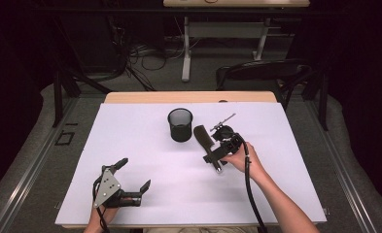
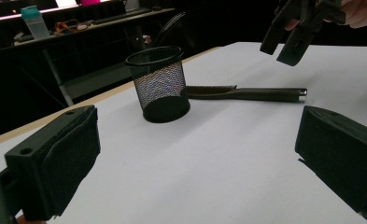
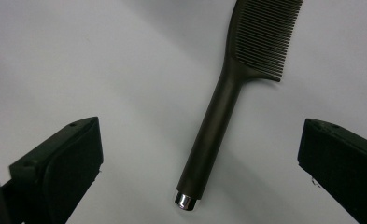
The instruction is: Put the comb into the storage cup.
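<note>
A dark comb [image 1: 204,138] with a long handle and a silver end cap lies flat on the white sheet, just right of a black mesh cup [image 1: 180,124] that stands upright. My right gripper [image 1: 221,145] hangs open above the comb's handle [image 3: 215,122] and points down at it, one jaw on each side, without touching it. My left gripper [image 1: 132,174] rests open near the front left of the table, nothing between its jaws. From the left gripper [image 2: 197,163] I see the cup [image 2: 160,84], the comb [image 2: 246,93] behind it, and the right gripper [image 2: 295,28] above.
The white sheet [image 1: 145,145] covers most of a wooden table [image 1: 188,97]. A dark chair [image 1: 261,73] stands behind the table's far right. Cables lie on the floor beyond, near another table's leg [image 1: 186,48].
</note>
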